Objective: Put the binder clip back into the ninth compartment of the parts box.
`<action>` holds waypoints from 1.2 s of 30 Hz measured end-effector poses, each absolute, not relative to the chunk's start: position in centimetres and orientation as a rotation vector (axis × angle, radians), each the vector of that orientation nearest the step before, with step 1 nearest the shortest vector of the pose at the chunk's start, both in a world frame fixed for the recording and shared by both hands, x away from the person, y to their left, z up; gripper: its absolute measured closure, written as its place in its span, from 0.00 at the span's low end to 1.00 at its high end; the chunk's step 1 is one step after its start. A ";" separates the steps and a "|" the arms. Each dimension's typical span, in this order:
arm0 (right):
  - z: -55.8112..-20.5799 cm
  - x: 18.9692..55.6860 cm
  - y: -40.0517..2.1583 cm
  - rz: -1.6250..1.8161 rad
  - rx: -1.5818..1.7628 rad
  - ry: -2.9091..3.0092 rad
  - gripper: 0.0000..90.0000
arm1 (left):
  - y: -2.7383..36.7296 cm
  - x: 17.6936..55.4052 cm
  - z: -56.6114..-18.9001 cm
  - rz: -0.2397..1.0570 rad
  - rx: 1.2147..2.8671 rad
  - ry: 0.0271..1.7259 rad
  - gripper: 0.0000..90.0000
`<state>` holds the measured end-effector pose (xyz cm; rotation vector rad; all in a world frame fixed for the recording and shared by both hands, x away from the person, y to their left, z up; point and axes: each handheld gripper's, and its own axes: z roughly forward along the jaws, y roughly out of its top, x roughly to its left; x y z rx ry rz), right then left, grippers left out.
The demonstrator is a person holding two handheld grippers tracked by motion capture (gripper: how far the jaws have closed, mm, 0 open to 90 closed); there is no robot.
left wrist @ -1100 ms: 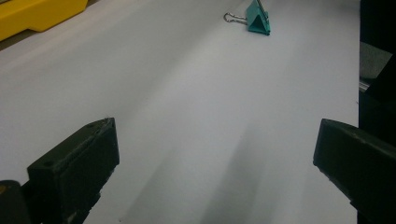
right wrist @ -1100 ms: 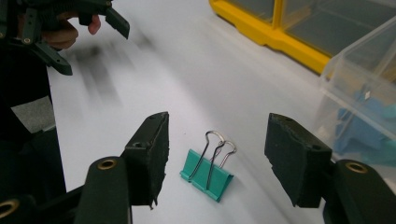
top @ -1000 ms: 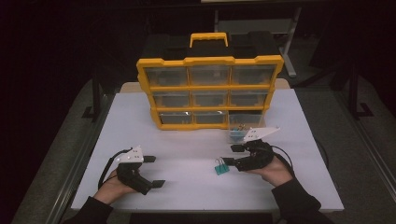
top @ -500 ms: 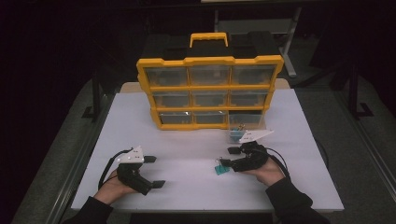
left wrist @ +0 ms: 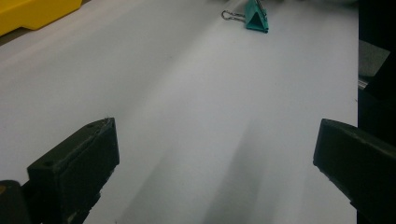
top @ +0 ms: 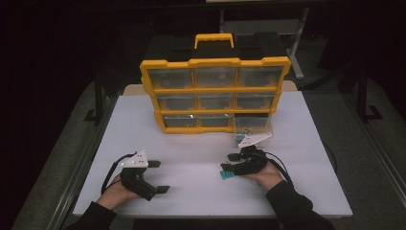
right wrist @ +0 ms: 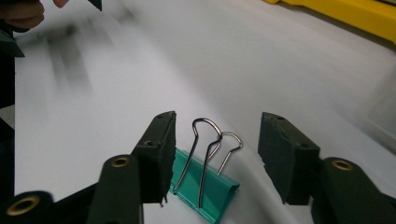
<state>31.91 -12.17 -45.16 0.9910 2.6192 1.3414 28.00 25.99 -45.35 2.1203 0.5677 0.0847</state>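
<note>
We are at the pick-up step: our right gripper [right wrist: 215, 149], its jaws just closing yet still clear of it, straddles the teal binder clip [right wrist: 205, 186] lying on the table [top: 191, 158] at five o'clock from the yellow organizer [top: 215, 96], so next we squeeze onto its wire handles and lift.

No readable text in any view

No letters, numbers, brand marks or signs can be made out: the yellow organizer [top: 214, 96] at the far side of the table [top: 191, 158] shows plain drawer fronts with no legible labels, the teal clip [right wrist: 205, 186] near the right bears no print, and the black grippers carry no marking clear enough to read.
</note>
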 end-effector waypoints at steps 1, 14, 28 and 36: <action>-45.3 32.0 -12.1 1.338 0.989 2.628 0.54 | 26.0 28.0 -45.4 0.085 2.121 0.567 0.00; -46.0 32.3 -11.4 1.354 0.983 2.678 0.81 | 26.0 28.0 -45.4 0.084 2.122 0.565 0.00; -45.4 32.0 -10.9 1.434 0.922 2.729 0.96 | 26.0 28.0 -45.3 0.085 2.122 0.562 0.00; -45.0 31.6 -10.6 1.423 0.877 2.740 0.97 | 26.0 28.0 -45.3 0.083 2.122 0.563 0.00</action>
